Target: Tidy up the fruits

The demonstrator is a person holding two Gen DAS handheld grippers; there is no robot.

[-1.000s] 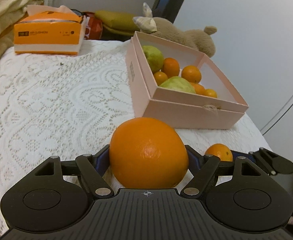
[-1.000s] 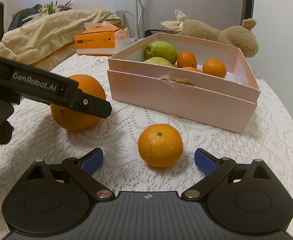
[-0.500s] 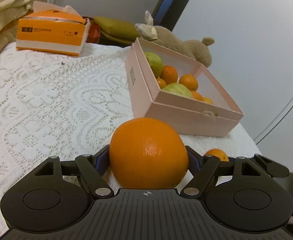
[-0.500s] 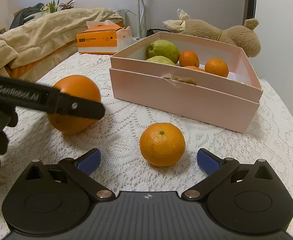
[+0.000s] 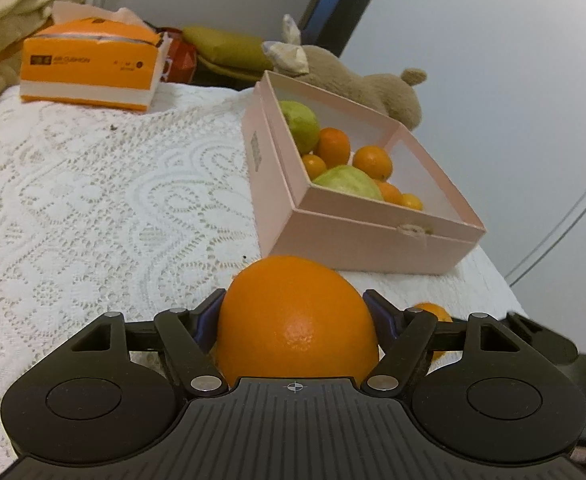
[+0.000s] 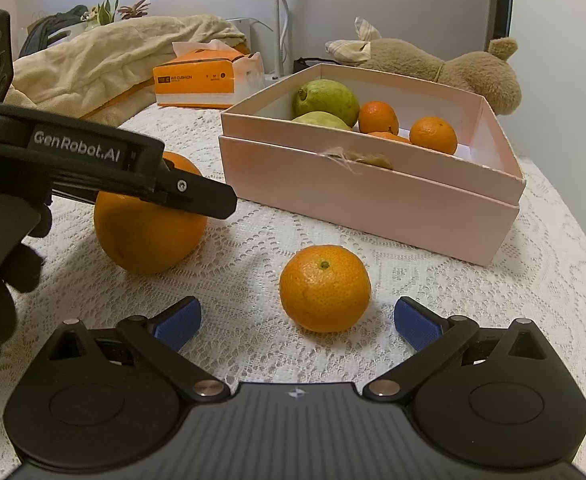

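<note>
Step in hand: grasp of the large orange point(image 5: 297, 316) by the left gripper point(image 5: 295, 312). Its blue-padded fingers point(image 5: 377, 312) bracket the fruit on both flanks and have just been closing; the pads look pressed to the peel, so clamped on it. In the right wrist view the orange point(image 6: 149, 232) sits on the lace tabletop point(image 6: 253, 240), at about 9 o'clock of the small mandarin point(image 6: 325, 288), not lifted yet.

The right gripper point(image 6: 297, 320) has its fingers point(image 6: 417, 322) wide apart with the mandarin between them, touching neither pad.

Next move, as a judgement: lift the orange and carry it toward 1 o'clock into the pink cardboard box point(image 5: 357, 236), clearing the near wall. The free floor space shows at the box's right side (the rest holds guavas and mandarins), so the drop wants aiming there. The right side then needs only a close on the mandarin.

Materials and shapes:
- Orange: round, pebbled glossy peel, firm, will roll if released early.
- Mandarin: flatter sphere, dimpled skin, green stem scar on top.
- Box: rigid matte card, square walls, a twine knot on the front.
- Tabletop cover: white openwork lace, bumpy, some grip.
- Guavas point(image 6: 327, 98): green, smooth, lumpy oval.
- At 11 o'clock: an orange tissue pack point(image 5: 89, 66); behind the box, a brown plush toy point(image 6: 453, 68).
</note>
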